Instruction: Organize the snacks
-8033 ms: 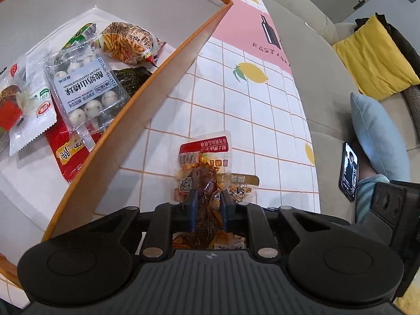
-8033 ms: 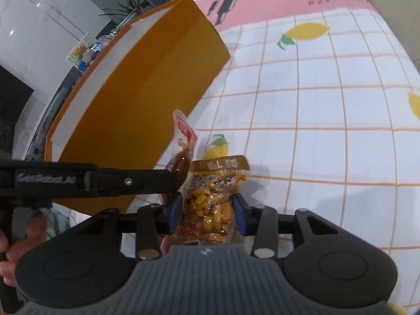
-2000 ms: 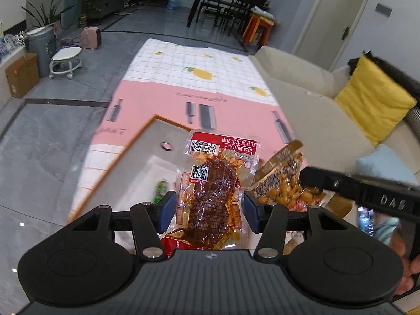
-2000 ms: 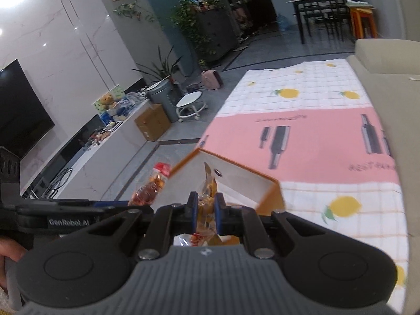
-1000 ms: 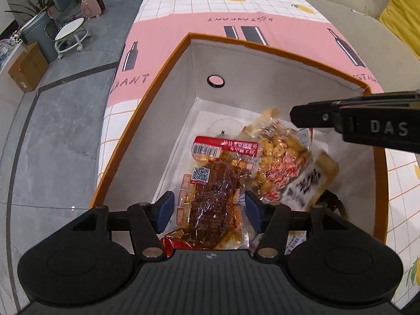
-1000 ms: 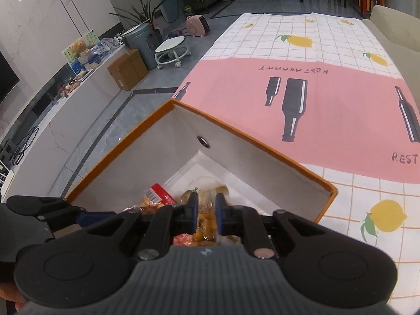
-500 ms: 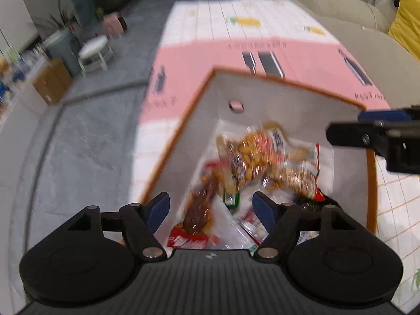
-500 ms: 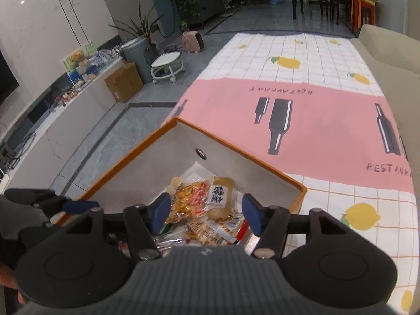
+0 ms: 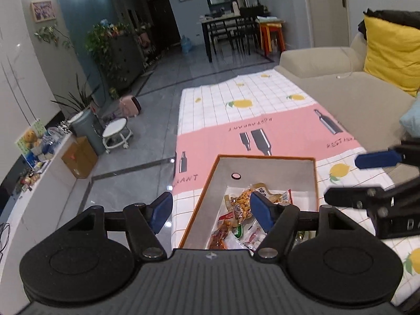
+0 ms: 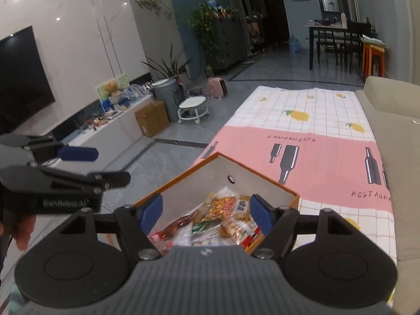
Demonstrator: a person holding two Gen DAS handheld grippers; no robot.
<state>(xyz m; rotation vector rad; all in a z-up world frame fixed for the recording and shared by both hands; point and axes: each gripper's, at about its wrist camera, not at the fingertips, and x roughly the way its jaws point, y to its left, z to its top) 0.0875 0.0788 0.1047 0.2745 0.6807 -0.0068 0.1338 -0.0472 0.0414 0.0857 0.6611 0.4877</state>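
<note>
The orange box (image 9: 275, 173) with white inner walls stands on the tablecloth and holds several snack packets. The yellow bean packet (image 9: 242, 199) lies on top of the pile, and the brown meat packet (image 9: 218, 239) lies nearer me. My left gripper (image 9: 210, 207) hovers high above the box; its jaws are closing with nothing between them. My right gripper (image 10: 205, 210) also hangs above the box (image 10: 252, 183), jaws opening and empty. The right wrist view shows the bean packet (image 10: 220, 206) and the meat packet (image 10: 176, 227) in the pile below.
A pink and white tablecloth (image 9: 262, 115) with lemon prints stretches beyond the box. A beige sofa (image 9: 354, 84) with a yellow cushion (image 9: 391, 52) runs along the right. Grey floor, a white stool (image 9: 115, 131) and a bin lie to the left.
Both grippers have let go of their packets, which now lie in the box. Both have risen and drawn back from the box, and their view has tilted up toward the room.
</note>
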